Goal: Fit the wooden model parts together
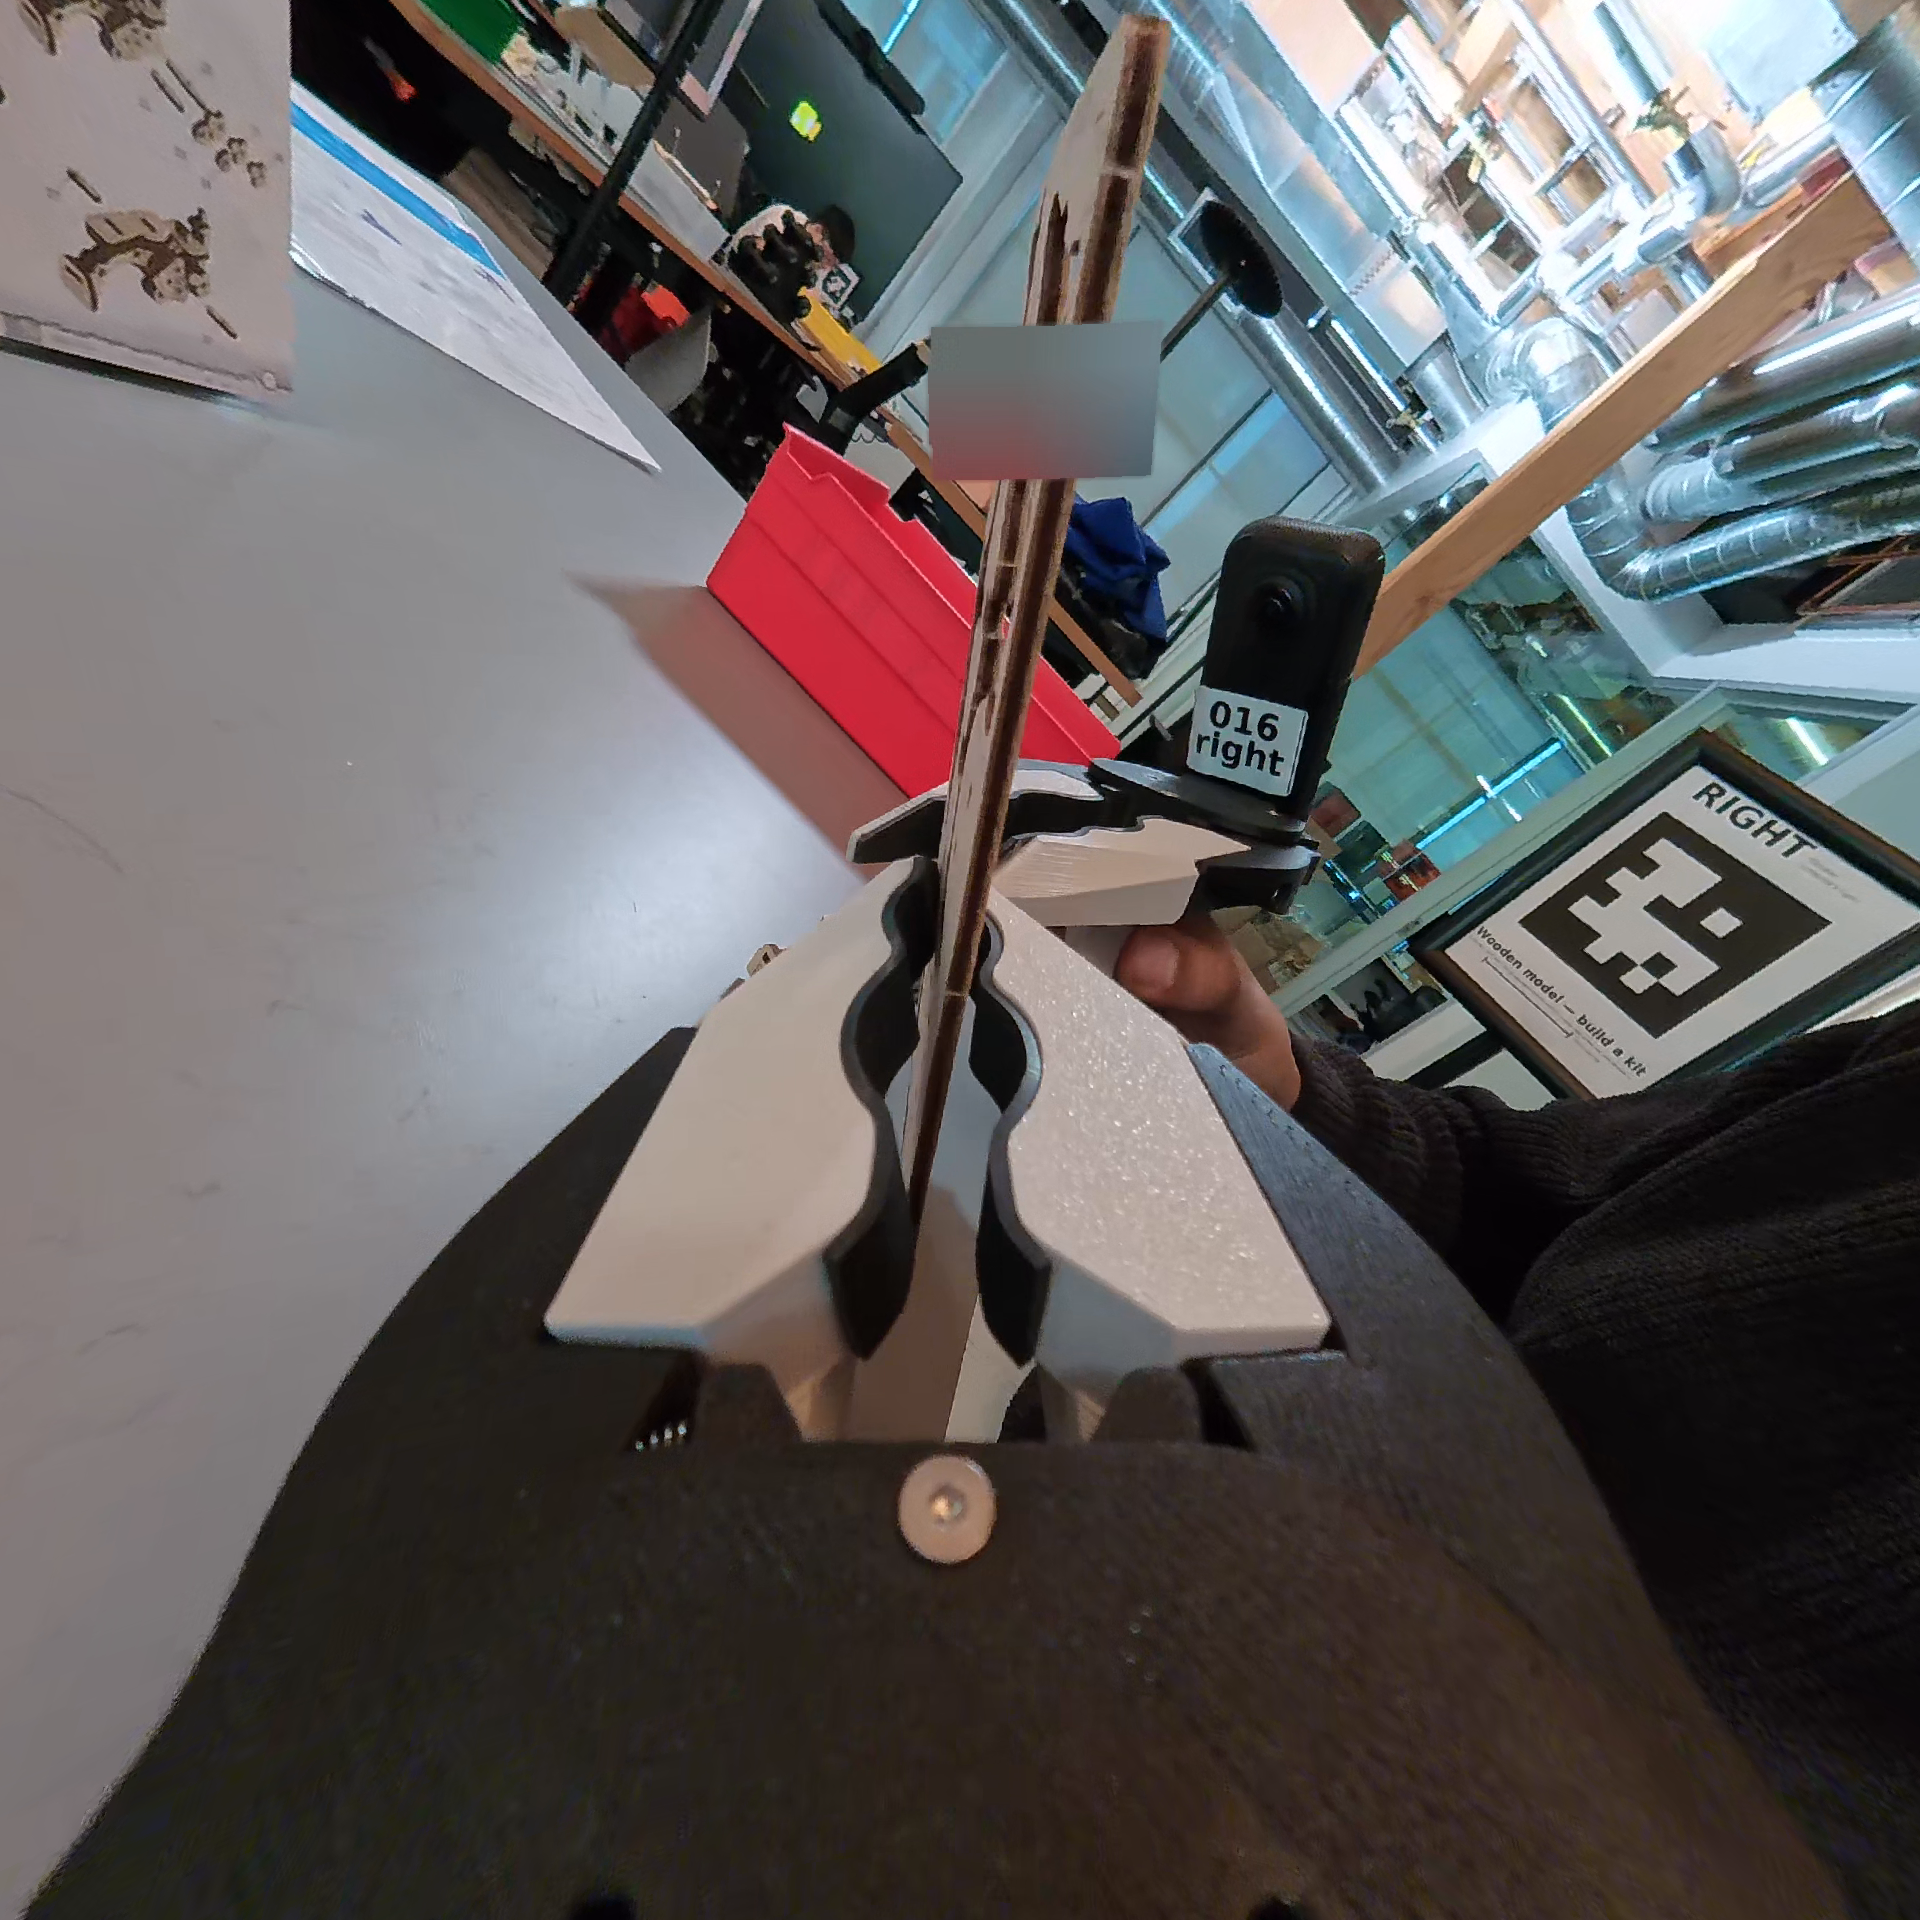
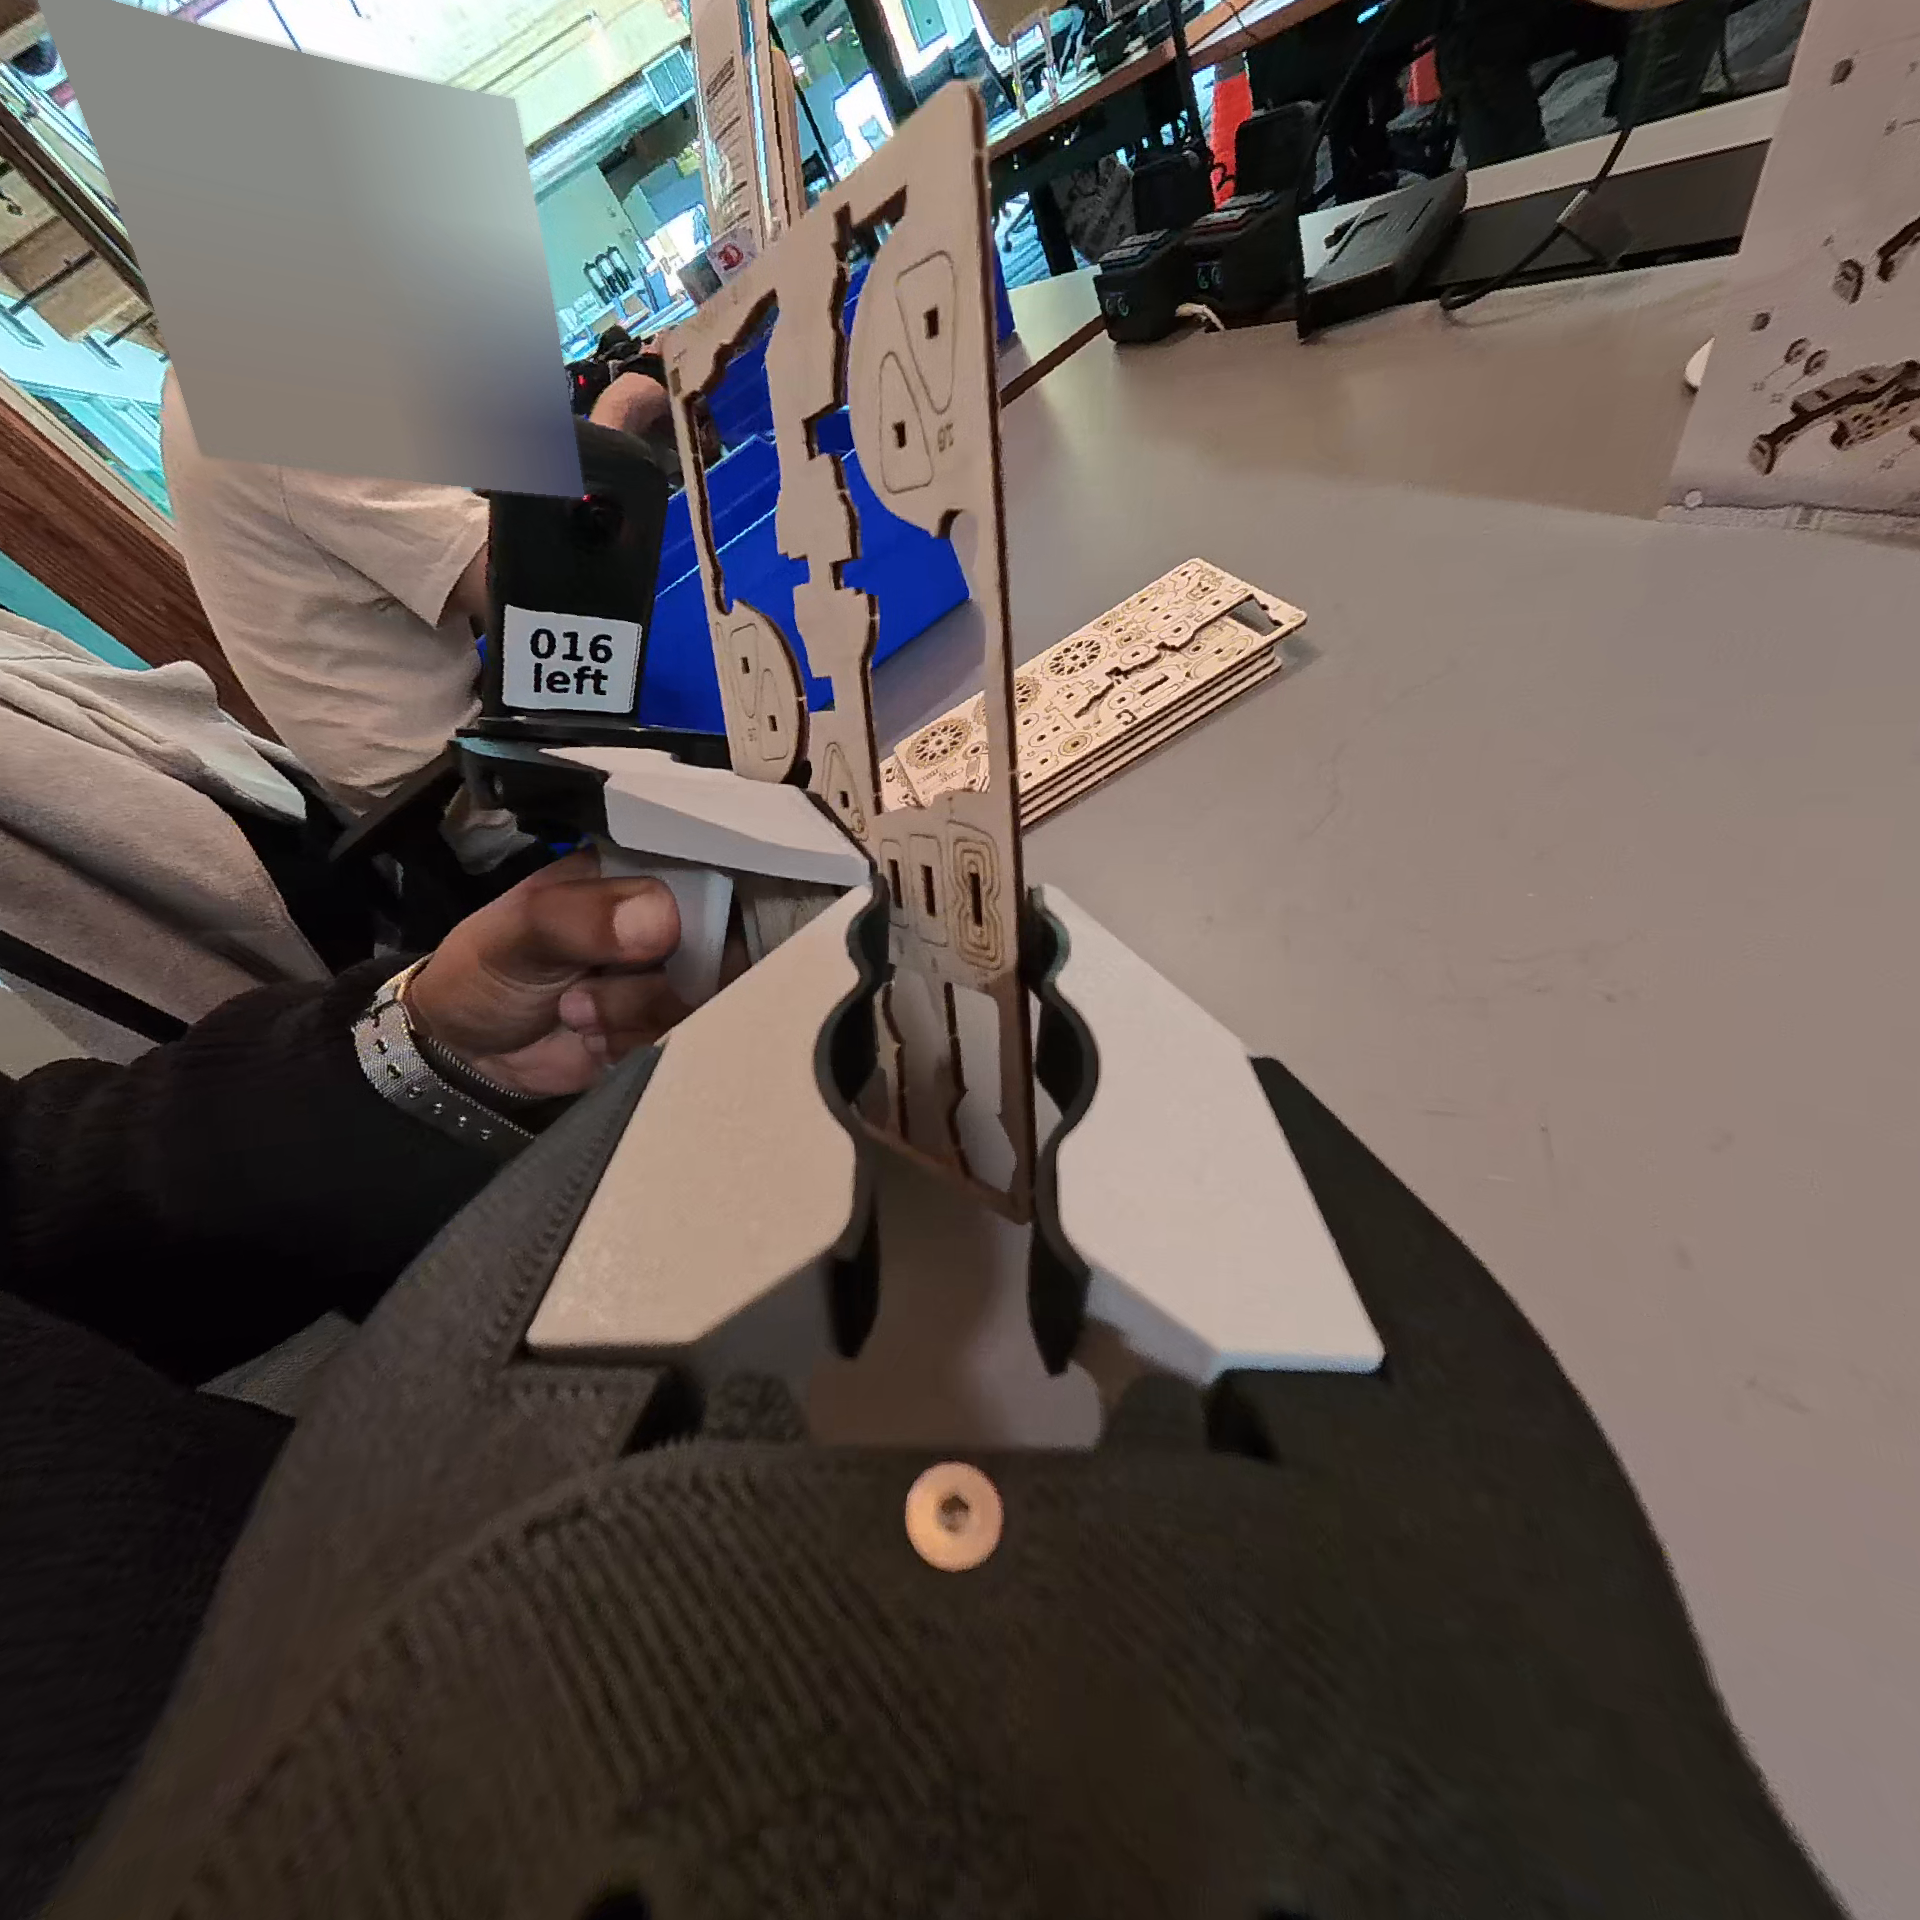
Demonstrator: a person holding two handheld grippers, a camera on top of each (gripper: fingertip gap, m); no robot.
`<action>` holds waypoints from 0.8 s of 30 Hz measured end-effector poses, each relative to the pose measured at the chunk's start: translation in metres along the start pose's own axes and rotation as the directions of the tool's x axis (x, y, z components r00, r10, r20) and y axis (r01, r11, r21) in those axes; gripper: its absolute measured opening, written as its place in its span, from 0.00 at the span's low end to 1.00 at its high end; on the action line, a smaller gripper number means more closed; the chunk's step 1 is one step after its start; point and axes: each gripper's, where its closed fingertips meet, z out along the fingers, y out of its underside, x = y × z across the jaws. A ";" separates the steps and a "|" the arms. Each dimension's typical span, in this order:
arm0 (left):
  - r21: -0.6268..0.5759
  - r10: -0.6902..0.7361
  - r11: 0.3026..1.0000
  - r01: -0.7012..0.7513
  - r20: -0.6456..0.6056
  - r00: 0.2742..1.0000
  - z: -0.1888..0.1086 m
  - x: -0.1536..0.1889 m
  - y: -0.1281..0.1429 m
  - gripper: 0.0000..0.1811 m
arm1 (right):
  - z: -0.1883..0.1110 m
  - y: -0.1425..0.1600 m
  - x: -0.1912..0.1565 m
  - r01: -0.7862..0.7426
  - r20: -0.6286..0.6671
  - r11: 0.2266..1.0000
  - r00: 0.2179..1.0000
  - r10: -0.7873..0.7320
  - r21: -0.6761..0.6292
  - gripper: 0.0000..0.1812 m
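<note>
Jaws of the left gripper (image 1: 943, 1049) pinched the wooden sheet (image 2: 914, 499) edge-on above the counter (image 2: 1455, 831) — likely steadying it; the right gripper (image 2: 951, 1049) stood part-open around its lower end — grip uncertain

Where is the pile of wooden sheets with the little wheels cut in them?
In the right wrist view, the pile of wooden sheets lies flat on the grey table, right of the blue bin and behind the held wooden sheet.
</note>
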 end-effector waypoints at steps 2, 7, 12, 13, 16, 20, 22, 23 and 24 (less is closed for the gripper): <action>0.005 0.003 1.000 -0.003 0.003 1.000 0.000 0.000 0.000 0.01 | 0.000 0.000 0.000 0.005 -0.003 1.000 1.000 -0.005 -0.004 0.13; 0.013 0.035 0.999 -0.035 0.029 0.999 0.001 0.001 0.000 0.01 | -0.001 0.000 0.000 0.040 -0.019 0.999 0.999 -0.040 -0.018 0.14; 0.000 0.077 0.997 -0.077 0.064 0.995 0.003 -0.001 0.002 0.02 | -0.002 0.001 0.003 0.018 -0.027 1.000 0.999 -0.018 -0.020 0.14; 0.004 0.072 0.997 -0.072 0.062 0.996 0.004 -0.001 0.001 0.02 | -0.002 0.001 0.003 0.023 -0.034 1.000 0.999 -0.023 -0.020 0.14; 0.009 0.068 0.998 -0.069 0.060 0.996 0.003 -0.001 0.001 0.02 | -0.002 0.001 0.004 0.021 -0.043 1.000 0.999 -0.022 -0.018 0.14; 0.018 0.059 0.998 -0.060 0.054 0.997 0.003 -0.002 0.000 0.02 | -0.001 0.000 0.004 0.007 -0.049 1.000 0.999 -0.007 -0.004 0.14; 0.021 0.054 0.998 -0.055 0.042 0.998 0.002 -0.001 -0.001 0.01 | -0.001 -0.001 0.003 -0.014 -0.040 1.000 0.999 0.015 0.004 0.14; 0.022 0.041 0.999 -0.041 0.033 0.999 0.002 -0.001 -0.001 0.01 | 0.000 -0.002 0.003 -0.029 -0.033 1.000 0.999 0.030 0.006 0.14; 0.022 0.024 0.999 -0.024 0.025 0.999 0.002 -0.001 -0.001 0.01 | 0.000 -0.002 0.003 -0.039 -0.029 0.999 0.999 0.039 0.005 0.14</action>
